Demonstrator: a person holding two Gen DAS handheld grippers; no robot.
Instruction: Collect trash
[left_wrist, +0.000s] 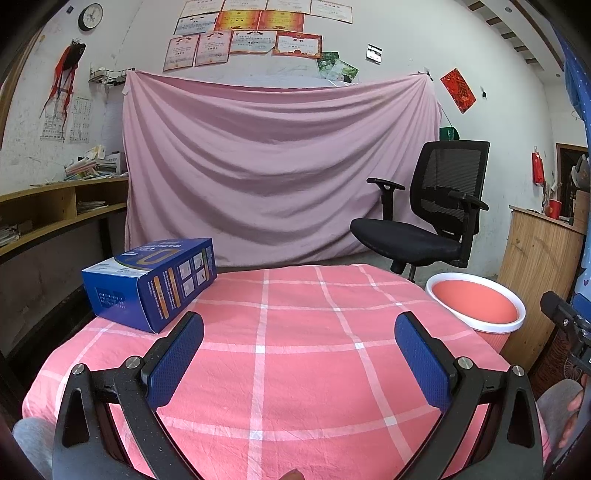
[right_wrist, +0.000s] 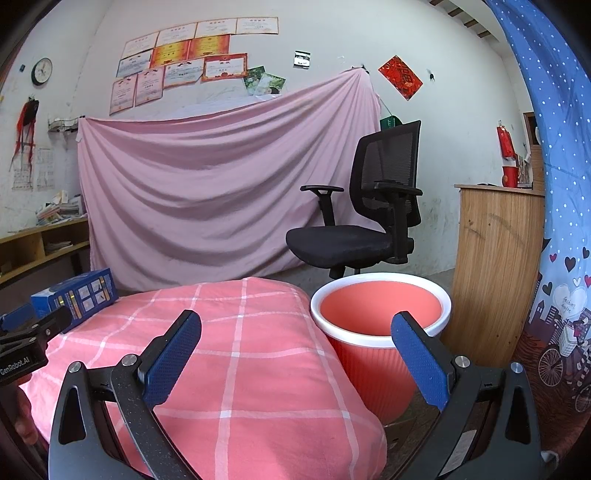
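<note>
Both grippers, left gripper (left_wrist: 299, 336) and right gripper (right_wrist: 295, 334), hang spread apart, holding nothing. The blue box (left_wrist: 149, 282) lies ahead-left of the left one; the pink bin (right_wrist: 380, 332) stands just ahead-right of the right one.

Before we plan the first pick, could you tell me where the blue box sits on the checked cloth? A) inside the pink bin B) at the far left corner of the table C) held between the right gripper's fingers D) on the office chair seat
B: the blue box lies on the pink checked tablecloth at its far left corner, while the pink bin looks empty and both grippers are open.
</note>
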